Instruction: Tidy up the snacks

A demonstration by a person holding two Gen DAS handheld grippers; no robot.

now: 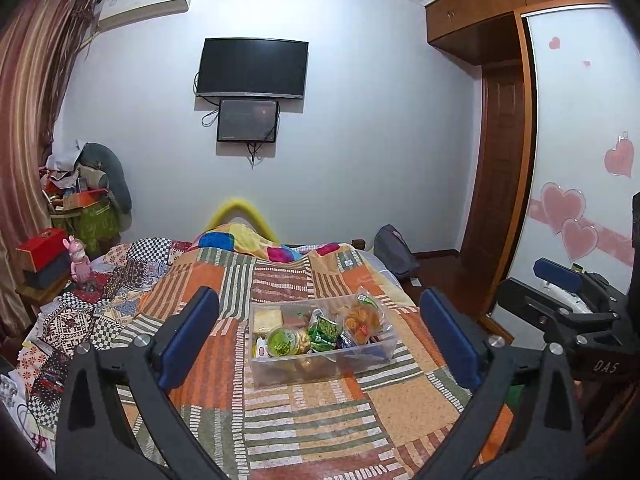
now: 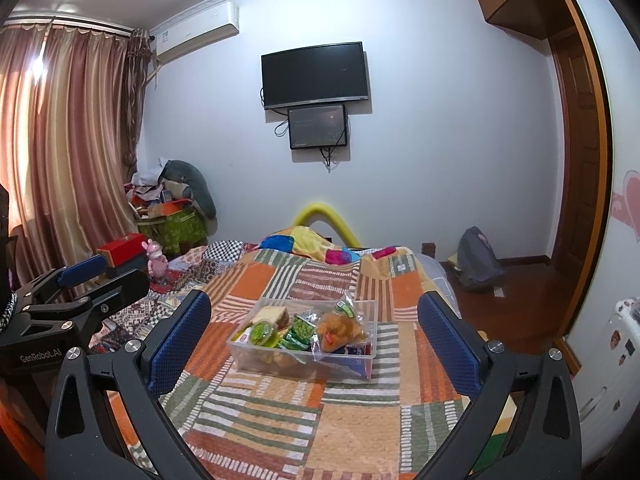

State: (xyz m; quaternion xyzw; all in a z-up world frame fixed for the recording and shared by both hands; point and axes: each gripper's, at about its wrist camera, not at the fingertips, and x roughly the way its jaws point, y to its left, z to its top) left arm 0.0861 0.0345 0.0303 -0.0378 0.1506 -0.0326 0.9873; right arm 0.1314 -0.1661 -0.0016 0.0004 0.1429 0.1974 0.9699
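Observation:
A clear plastic bin [image 1: 264,372] [image 2: 244,354] stands on the patchwork quilt [image 1: 320,420] [image 2: 320,420] of a bed. Inside lie a green jelly cup [image 1: 282,340] [image 2: 262,330], green pea packets [image 1: 326,330] [image 2: 300,330], a bag of orange snacks [image 1: 360,318] [image 2: 340,328] and a sandwich cake [image 1: 266,318] [image 2: 276,314]. My left gripper [image 1: 319,294] is open wide in front of the bin, touching nothing. My right gripper [image 2: 314,297] is just as wide open and empty, a little short of the bin. Each gripper also shows at the edge of the other's view.
A backpack [image 1: 394,252] [image 2: 478,260] sits on the wooden floor to the right of the bed, by a wardrobe [image 1: 580,160]. At the left are curtains [image 2: 60,160], a red box [image 2: 120,250], a pink toy [image 2: 154,262] and piled clutter [image 2: 172,216]. A TV [image 1: 252,68] hangs on the far wall.

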